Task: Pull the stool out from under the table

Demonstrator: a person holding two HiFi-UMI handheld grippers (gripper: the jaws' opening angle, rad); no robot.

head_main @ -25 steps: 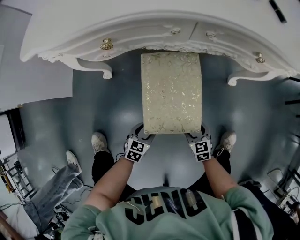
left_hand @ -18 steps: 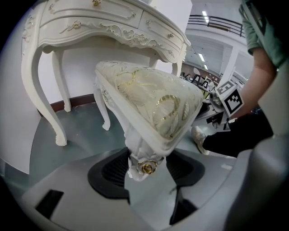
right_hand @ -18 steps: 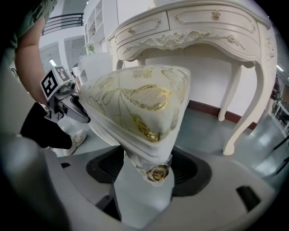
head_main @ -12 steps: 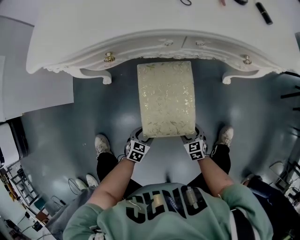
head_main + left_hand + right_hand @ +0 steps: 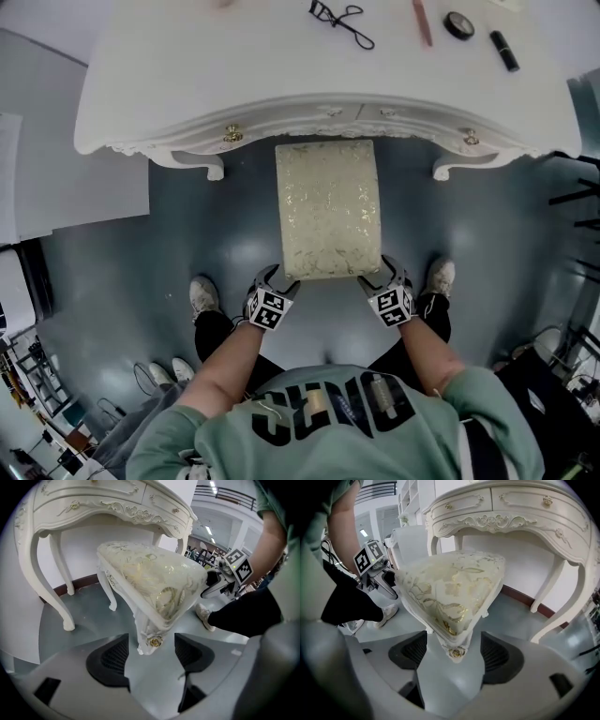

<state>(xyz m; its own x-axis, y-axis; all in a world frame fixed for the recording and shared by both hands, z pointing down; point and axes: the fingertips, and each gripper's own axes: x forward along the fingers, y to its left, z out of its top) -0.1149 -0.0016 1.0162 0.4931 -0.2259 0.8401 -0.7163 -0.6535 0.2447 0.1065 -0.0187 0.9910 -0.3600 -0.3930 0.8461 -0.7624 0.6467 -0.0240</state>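
Observation:
The cream stool (image 5: 328, 208) with gold-patterned upholstery stands on the grey floor, its far end at the front edge of the white table (image 5: 187, 75). My left gripper (image 5: 275, 283) is at the stool's near left corner and my right gripper (image 5: 386, 279) at the near right corner. In the left gripper view the corner rosette (image 5: 153, 641) sits between the left gripper's (image 5: 151, 656) pads with gaps on both sides. The right gripper (image 5: 454, 654) straddles its corner (image 5: 456, 652) the same way, not touching. Both pairs of jaws have just been opening.
The table's curved legs (image 5: 214, 169) (image 5: 441, 172) flank the stool's far end. Scissors (image 5: 339, 19), a compact (image 5: 459, 24) and a lipstick (image 5: 503, 49) lie on the tabletop. My shoes (image 5: 202, 295) (image 5: 439, 278) stand beside the grippers; another person's shoes (image 5: 164, 375) are lower left.
The stool has come further out from under the table towards me. Both grippers have loosened and drawn back slightly from its near corners.

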